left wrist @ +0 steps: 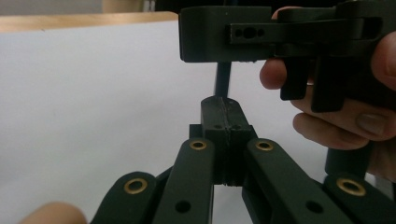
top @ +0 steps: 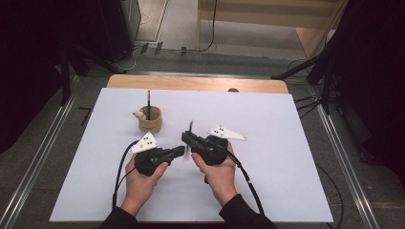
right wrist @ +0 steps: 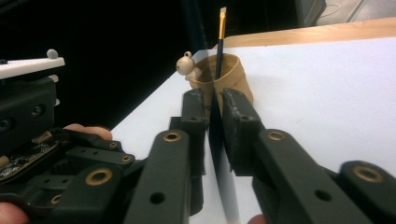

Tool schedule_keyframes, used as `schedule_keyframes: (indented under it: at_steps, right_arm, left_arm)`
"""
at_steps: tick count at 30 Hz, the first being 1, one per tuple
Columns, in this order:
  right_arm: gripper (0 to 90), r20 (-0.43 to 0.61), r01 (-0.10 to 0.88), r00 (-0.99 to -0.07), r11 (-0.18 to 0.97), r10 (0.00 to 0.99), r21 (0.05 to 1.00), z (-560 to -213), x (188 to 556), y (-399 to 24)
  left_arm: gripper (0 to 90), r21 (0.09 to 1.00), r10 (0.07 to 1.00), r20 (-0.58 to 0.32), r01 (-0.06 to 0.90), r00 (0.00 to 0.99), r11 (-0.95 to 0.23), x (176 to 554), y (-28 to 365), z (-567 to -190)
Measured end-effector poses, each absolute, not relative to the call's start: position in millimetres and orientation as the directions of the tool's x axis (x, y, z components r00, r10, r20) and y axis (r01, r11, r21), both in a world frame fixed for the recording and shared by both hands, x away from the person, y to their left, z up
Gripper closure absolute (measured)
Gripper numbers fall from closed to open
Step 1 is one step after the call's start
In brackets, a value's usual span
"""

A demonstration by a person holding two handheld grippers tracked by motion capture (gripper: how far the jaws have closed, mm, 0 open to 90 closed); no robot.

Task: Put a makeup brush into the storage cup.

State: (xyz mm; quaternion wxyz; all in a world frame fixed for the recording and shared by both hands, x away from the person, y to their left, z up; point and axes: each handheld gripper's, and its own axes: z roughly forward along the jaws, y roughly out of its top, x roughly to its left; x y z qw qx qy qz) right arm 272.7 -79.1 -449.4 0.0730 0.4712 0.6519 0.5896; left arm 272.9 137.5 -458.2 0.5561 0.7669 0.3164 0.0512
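Cup (top: 151, 120): tan, upright on the white sheet (top: 267, 181), far-left of both hands — small wooden figure (top: 139, 114) on its left rim.
Brush in cup (top: 148, 104): dark handle, stands upright inside the cup.
Left gripper (top: 177, 151): jaws pressed together, nothing between them; tip points right, just beside the right gripper.
Thin dark brush (right wrist: 215, 135): stands upright between the right jaws, blurred in the high view.
Right gripper (top: 187, 138): jaws clamped on the thin brush — held above the sheet, near the cup.
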Motion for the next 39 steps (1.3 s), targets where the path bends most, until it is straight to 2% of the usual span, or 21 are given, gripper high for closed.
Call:
schedule_keyframes:
  at_steps: [1,4,17,23,26,31,32,33,36,39]
  right_arm:
    - [84.5,0.462,0.529,-0.546,-0.14,0.699,0.837,-449,273,-79]
    - [85.0,0.443,0.511,-0.569,-0.124,0.693,0.85,-448,272,-77]
    - [85.1,0.375,0.442,-0.592,-0.102,0.713,0.891,-434,268,-91]
    - [85.1,0.333,0.407,-0.613,-0.075,0.717,0.91,-431,263,-93]
    - [85.1,0.311,0.384,-0.62,-0.068,0.72,0.921,-427,261,-94]
    - [85.1,0.299,0.373,-0.631,-0.058,0.716,0.926,-427,258,-92]
    - [85.1,0.296,0.37,-0.633,-0.056,0.715,0.927,-426,257,-91]
    - [85.1,0.293,0.366,-0.637,-0.054,0.713,0.929,-427,257,-90]
    - [84.8,0.285,0.36,-0.635,-0.052,0.718,0.932,-428,256,-88]
    - [80.2,0.316,0.385,-0.624,-0.071,0.714,0.92,-430,257,-87]
  left_arm:
    - [90.0,0.889,0.543,-0.263,0.419,0.797,-0.183,272,137,-458]
    - [90.0,0.901,0.538,-0.217,0.379,0.815,-0.211,268,134,-456]
    - [87.8,0.888,0.514,-0.28,0.422,0.811,-0.182,273,135,-458]
    - [74.1,0.885,0.463,-0.306,0.427,0.832,-0.183,270,125,-455]
    - [67.5,0.879,0.466,-0.306,0.434,0.83,-0.197,270,119,-454]
    - [72.8,0.87,0.475,-0.295,0.438,0.829,-0.226,269,111,-454]
    - [76.2,0.867,0.486,-0.283,0.437,0.827,-0.238,268,109,-453]
    - [83.5,0.867,0.494,-0.273,0.434,0.825,-0.244,268,108,-453]
    - [84.8,0.865,0.505,-0.259,0.43,0.823,-0.257,268,108,-452]
    - [85.0,0.871,0.514,-0.256,0.425,0.819,-0.244,267,109,-450]
